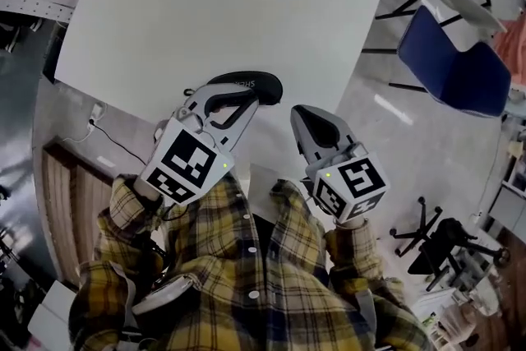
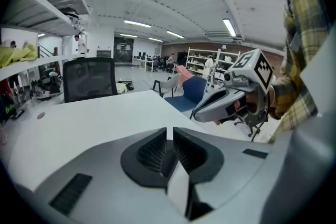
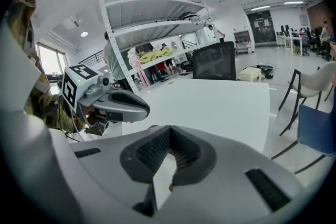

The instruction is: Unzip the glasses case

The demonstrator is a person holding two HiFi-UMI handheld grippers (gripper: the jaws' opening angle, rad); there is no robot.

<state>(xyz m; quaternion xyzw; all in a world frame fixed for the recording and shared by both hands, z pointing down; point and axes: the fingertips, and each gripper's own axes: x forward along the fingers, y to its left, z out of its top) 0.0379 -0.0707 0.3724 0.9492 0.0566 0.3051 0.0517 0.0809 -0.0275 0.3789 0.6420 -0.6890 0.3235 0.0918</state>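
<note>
Both grippers clenched and empty at the wide white rectangular table (image 1: 222, 4).
I read the grey left gripper (image 1: 255, 85) over the table's near edge, jaws pressed together with nothing between them. The grey right gripper (image 1: 306, 115) sits just right of it, off that edge, jaws likewise closed on nothing. No view shows the glasses case, so I cannot tell its place.

we see a white desk (image 1: 222, 4). a blue chair (image 1: 450, 62) stands off its right edge, a black office chair (image 2: 88, 78) sits behind its far edge, and a thin cable (image 1: 123, 149) trails on the floor near its left corner.
</note>
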